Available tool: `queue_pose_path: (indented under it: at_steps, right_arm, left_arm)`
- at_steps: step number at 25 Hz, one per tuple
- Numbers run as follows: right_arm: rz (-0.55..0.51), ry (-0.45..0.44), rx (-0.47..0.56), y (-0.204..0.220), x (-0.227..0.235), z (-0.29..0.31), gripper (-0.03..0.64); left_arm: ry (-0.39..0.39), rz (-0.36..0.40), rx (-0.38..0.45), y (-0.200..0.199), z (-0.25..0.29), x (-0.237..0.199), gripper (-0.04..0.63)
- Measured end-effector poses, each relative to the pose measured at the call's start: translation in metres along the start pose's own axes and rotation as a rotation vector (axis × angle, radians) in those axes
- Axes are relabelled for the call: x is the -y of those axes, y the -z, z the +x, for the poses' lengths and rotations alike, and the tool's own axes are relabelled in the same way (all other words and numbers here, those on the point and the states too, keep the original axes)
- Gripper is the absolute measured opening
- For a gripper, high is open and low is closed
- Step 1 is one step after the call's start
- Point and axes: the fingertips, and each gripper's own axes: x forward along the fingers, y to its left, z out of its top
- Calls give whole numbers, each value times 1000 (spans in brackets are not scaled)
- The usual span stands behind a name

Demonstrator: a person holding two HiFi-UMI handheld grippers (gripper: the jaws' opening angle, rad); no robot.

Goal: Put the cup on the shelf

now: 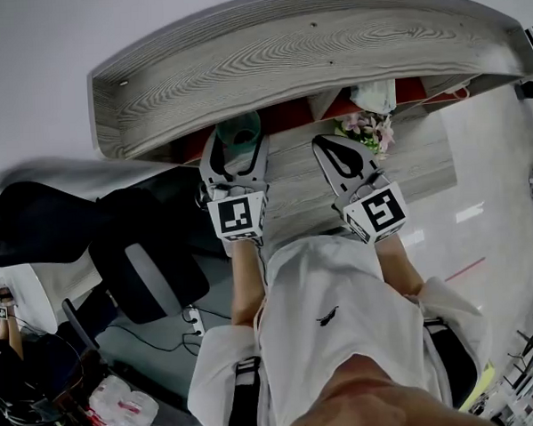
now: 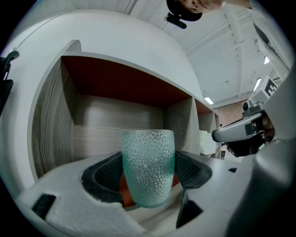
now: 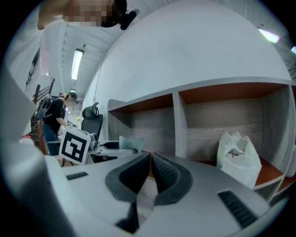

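Your left tongs (image 2: 148, 178) grip the cup (image 2: 149, 162), one dark pad pressing on each side of it. The cup is of pale green see-through material with small bumps all over, and it stands upright between the pads. It is in front of the open left compartment of the shelf (image 2: 115, 122), which has grey wood-grain walls and a red-brown underside on its top board. From these views I cannot tell if the bottom of the cup touches the shelf floor or is a little above it. Your right tongs (image 3: 150, 172) are closed together with nothing between them, and they are held beside the left ones, in front of the middle part of the shelf. In the right gripper view, a white plastic bag (image 3: 238, 157) sits in the compartment at the right side. In the head view, some pink flowers (image 1: 371, 129) show under the edge of the shelf top, just beyond the right tongs. A black office chair (image 1: 149, 267) stands to your left, well apart from the shelf.
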Motion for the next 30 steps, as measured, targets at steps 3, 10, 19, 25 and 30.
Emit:
queue_pose_path:
  at_steps: [3,10,19,25,30]
  right_arm:
    - [0,-2,-2,1,0,1,35]
    - [2,-8,-5,2,-1,4,35]
    - [2,-3,0,1,-3,2,35]
    - [3,6,-2,1,-3,-1,35]
    - [3,9,5,0,-3,-3,35]
  left_arm:
    - [-2,2,-4,3,2,0,368]
    - [-12,28,-13,3,8,-1,368]
    - [-20,33,-29,5,20,-6,368]
    - [-20,33,-29,6,24,-7,368]
    - [-16,27,-38,7,24,-7,370]
